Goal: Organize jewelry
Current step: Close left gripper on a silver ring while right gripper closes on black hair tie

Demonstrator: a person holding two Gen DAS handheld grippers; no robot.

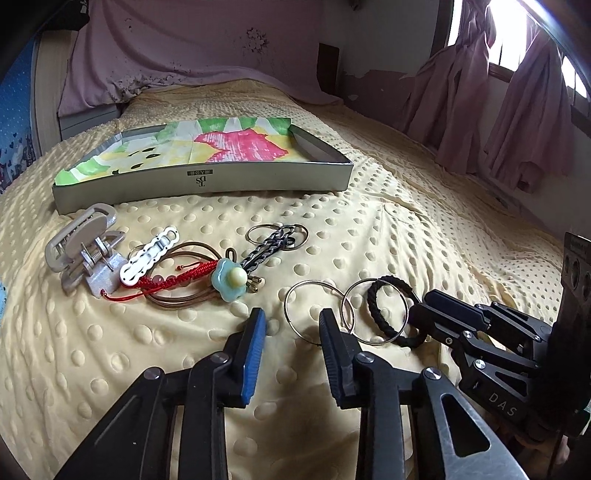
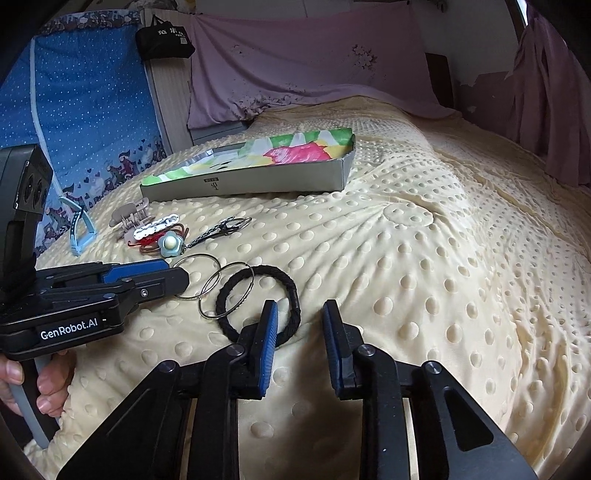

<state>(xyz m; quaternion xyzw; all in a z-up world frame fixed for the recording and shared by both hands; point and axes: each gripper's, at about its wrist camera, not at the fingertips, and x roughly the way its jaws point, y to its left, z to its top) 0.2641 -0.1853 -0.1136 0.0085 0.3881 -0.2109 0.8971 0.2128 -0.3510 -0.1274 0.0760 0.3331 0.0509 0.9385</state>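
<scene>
Both tongs hover over the bed (image 2: pixel 443 258), parted, pinching nothing: left tongs (image 1: pixel 291 328) by the hoop rings (image 1: pixel 317 310), right tongs (image 2: pixel 299 325) at the black braided band (image 2: pixel 258 302). "GenRobot.AI" and "DAS" mark their bodies.

A pale yellow dotted blanket (image 1: pixel 369 229) covers the whole bed. At the far end a mauve cloth (image 1: pixel 192 55) hangs down the wall, embroidered with a small flower. To the right, pink curtains (image 1: pixel 517 122) are bunched beside a bright window (image 1: pixel 517 33). On the far left stands a blue dotted panel (image 2: pixel 92 110) with a black bag (image 2: pixel 164 37) hanging above it.
</scene>
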